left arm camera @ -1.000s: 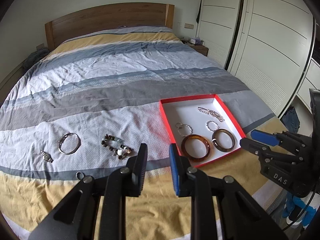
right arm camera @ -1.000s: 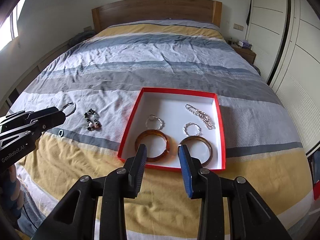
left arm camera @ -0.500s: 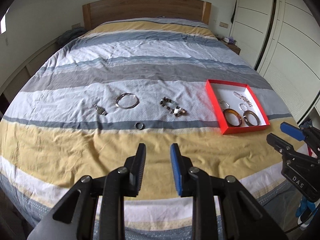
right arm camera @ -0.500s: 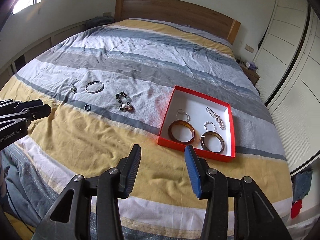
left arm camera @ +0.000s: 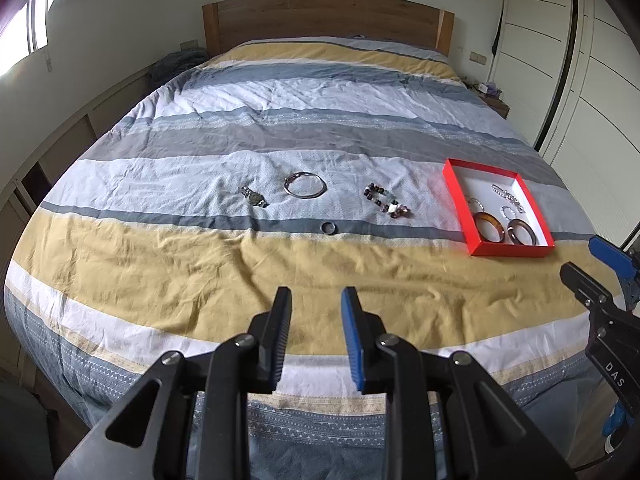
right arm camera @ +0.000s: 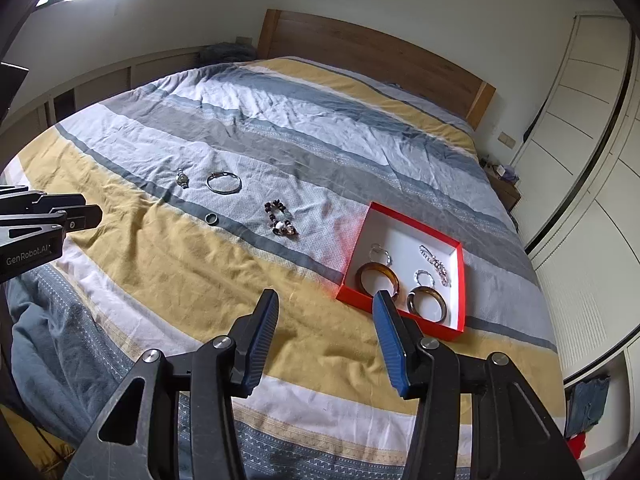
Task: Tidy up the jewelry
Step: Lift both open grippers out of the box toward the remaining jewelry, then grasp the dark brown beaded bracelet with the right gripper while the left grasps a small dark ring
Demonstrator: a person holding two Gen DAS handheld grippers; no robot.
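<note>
A red box (left arm camera: 456, 196) (right arm camera: 354, 258) with a white floor lies on the bed at the right. It holds two brown bangles (right arm camera: 377, 277), silver rings and a chain (right arm camera: 434, 265). On the bedspread to its left lie a beaded bracelet (left arm camera: 386, 201) (right arm camera: 281, 218), a small ring (left arm camera: 329, 227) (right arm camera: 211, 219), a silver bangle (left arm camera: 305, 185) (right arm camera: 224, 182) and a watch (left arm camera: 253, 196) (right arm camera: 182, 178). My left gripper (left arm camera: 315, 312) is open and empty above the bed's near edge. My right gripper (right arm camera: 325, 312) is open and empty, held back from the box.
The striped bedspread (left arm camera: 280, 120) covers the bed, with a wooden headboard (left arm camera: 328, 20) at the far end. White wardrobe doors (left arm camera: 592, 80) stand at the right. A low wooden ledge (right arm camera: 120, 80) runs along the left wall.
Both grippers have pulled back and up from the bed, so the jewelry and the box look smaller and farther. The right gripper's jaws have opened wider.
</note>
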